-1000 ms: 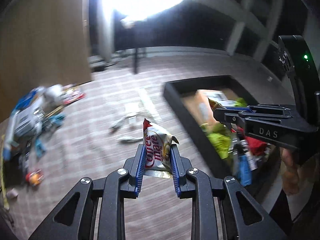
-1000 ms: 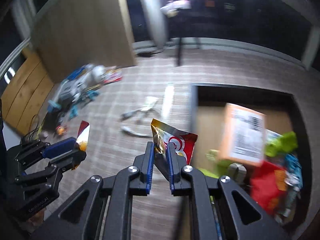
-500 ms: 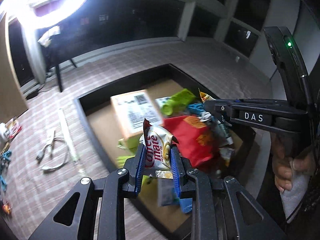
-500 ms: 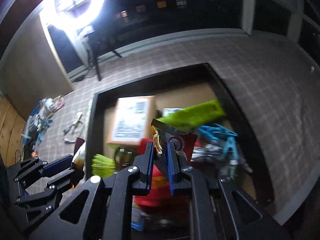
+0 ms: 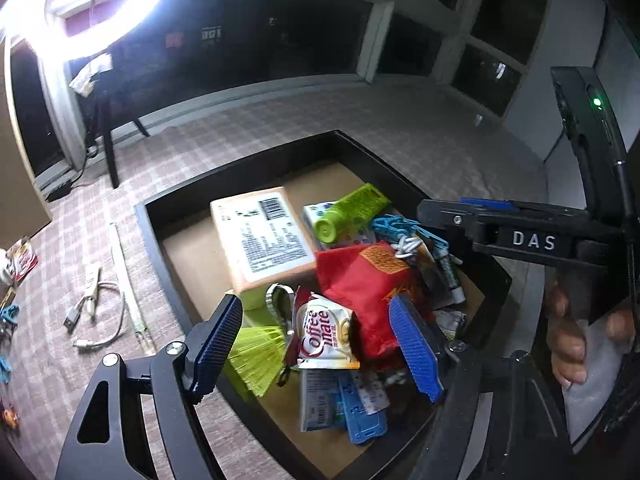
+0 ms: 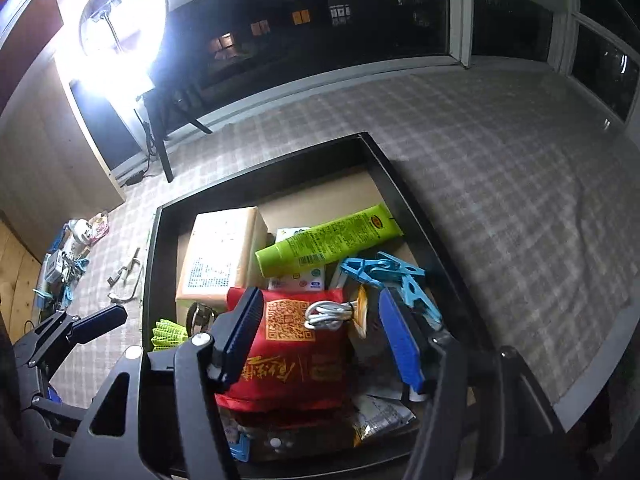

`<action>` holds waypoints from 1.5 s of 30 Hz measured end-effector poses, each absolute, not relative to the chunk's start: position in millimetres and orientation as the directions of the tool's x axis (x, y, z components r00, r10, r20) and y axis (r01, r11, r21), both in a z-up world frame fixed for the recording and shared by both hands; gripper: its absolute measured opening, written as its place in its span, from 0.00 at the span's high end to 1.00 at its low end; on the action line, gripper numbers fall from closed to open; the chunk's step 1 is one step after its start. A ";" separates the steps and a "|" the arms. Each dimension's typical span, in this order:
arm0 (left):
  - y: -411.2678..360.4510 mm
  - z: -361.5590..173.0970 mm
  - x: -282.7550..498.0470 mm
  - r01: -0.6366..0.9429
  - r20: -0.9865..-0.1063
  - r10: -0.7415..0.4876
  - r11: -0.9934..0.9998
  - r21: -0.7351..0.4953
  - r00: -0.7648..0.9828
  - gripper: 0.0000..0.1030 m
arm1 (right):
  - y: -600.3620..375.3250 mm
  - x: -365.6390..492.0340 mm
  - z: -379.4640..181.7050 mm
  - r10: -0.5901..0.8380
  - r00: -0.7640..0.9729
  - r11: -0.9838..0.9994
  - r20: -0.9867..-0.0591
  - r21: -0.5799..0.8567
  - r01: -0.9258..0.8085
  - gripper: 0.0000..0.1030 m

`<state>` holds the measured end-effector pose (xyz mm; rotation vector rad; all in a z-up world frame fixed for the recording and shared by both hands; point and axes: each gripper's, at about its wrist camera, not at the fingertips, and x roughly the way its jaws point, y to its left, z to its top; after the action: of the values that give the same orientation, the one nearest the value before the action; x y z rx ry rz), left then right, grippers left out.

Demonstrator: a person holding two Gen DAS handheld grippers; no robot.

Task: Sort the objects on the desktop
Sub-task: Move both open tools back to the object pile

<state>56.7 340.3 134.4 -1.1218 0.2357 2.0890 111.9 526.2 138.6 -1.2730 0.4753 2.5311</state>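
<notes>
My left gripper (image 5: 316, 344) is open above the black tray (image 5: 256, 162). The Coffee-mate sachet (image 5: 324, 338) lies loose between its fingers, on the pile in the tray. My right gripper (image 6: 320, 336) is open and empty over the same tray (image 6: 264, 164), above a red pouch (image 6: 292, 356). The tray holds an orange box (image 5: 260, 240), a green tube (image 6: 328, 240), blue clips (image 6: 384, 272), a white cable (image 6: 328, 314) and several packets. The right gripper also shows at the right of the left wrist view (image 5: 500, 216).
On the checked tablecloth left of the tray lie a white cable (image 5: 92, 308) and a long thin stick (image 5: 128, 292). A heap of small objects (image 6: 68, 256) sits at the far left. A ring light (image 6: 116, 28) glares behind. The table's edge runs close on the right.
Both grippers swung from the table over the tray and opened. The Coffee-mate sachet dropped from the left one; the red-and-gold packet left the right one.
</notes>
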 end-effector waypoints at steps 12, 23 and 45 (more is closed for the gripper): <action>259.5 139.5 28.1 -0.533 -0.781 0.433 -0.832 -0.154 -0.450 0.29 | 473.9 69.1 142.1 -0.006 -0.600 -0.950 -0.800 0.191 -0.246 0.42; 116.1 136.3 4.7 -0.259 -0.797 0.270 -0.955 -0.148 -0.541 0.30 | 361.1 15.5 151.4 -0.117 -0.600 -0.983 -0.792 0.178 -0.043 0.42; -156.4 77.1 6.5 0.457 -0.880 -0.053 -0.868 -0.193 -0.472 0.30 | 100.5 -98.7 108.1 -0.323 -0.419 -0.904 -0.848 0.145 0.402 0.45</action>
<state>6.5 -156.4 77.1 -1.7121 -0.7198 2.9062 -98.7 100.5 108.1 -1.8085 -0.1466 3.0812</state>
